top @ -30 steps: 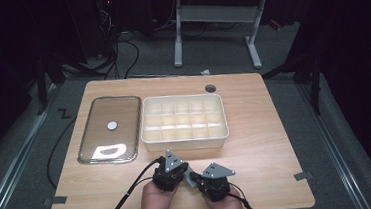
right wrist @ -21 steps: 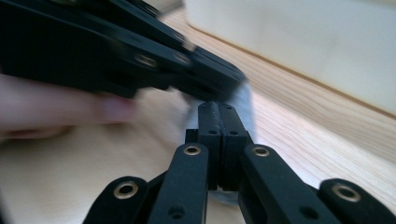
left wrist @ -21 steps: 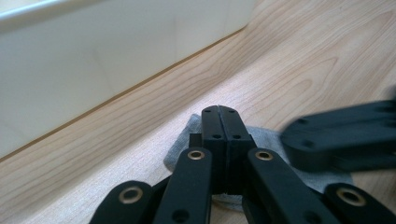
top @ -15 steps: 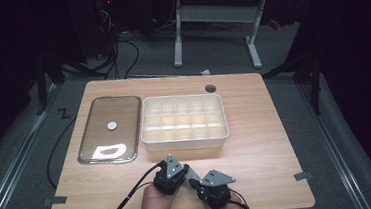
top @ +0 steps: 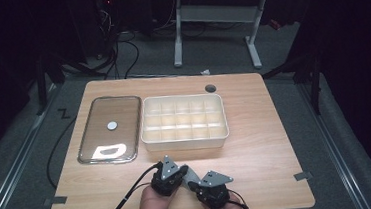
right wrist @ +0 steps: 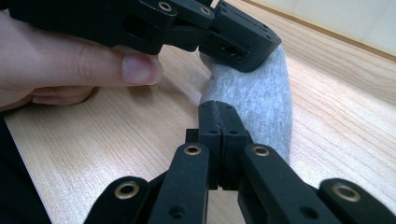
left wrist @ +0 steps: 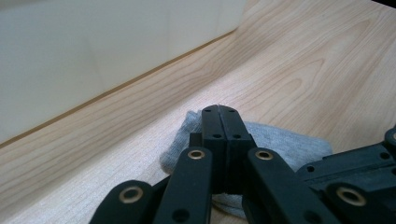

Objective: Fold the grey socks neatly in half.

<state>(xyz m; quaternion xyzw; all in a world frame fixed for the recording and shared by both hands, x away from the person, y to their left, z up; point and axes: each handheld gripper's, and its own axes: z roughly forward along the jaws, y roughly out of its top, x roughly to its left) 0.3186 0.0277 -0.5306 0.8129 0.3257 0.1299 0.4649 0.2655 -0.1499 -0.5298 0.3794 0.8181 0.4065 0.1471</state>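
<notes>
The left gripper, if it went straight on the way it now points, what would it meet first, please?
The left gripper, jaws closed over a grey knitted cloth, points across bare wood toward the cream plastic compartment box. Its side wall would likely come first, though depth is unclear.

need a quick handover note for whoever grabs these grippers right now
Left gripper: jaws closed on one end of the grey sock.
Right gripper: jaws closed on the other end of the same sock.
Sock: lies on the table near the front edge, between the two grippers, short of the white divided box.
Box compartments look empty; its clear lid lies flat to the box's left.
Done: sock gripped at both ends.
Left: probably fold or roll the sock and put it in a compartment, then fit the lid, though that is a guess.
</notes>
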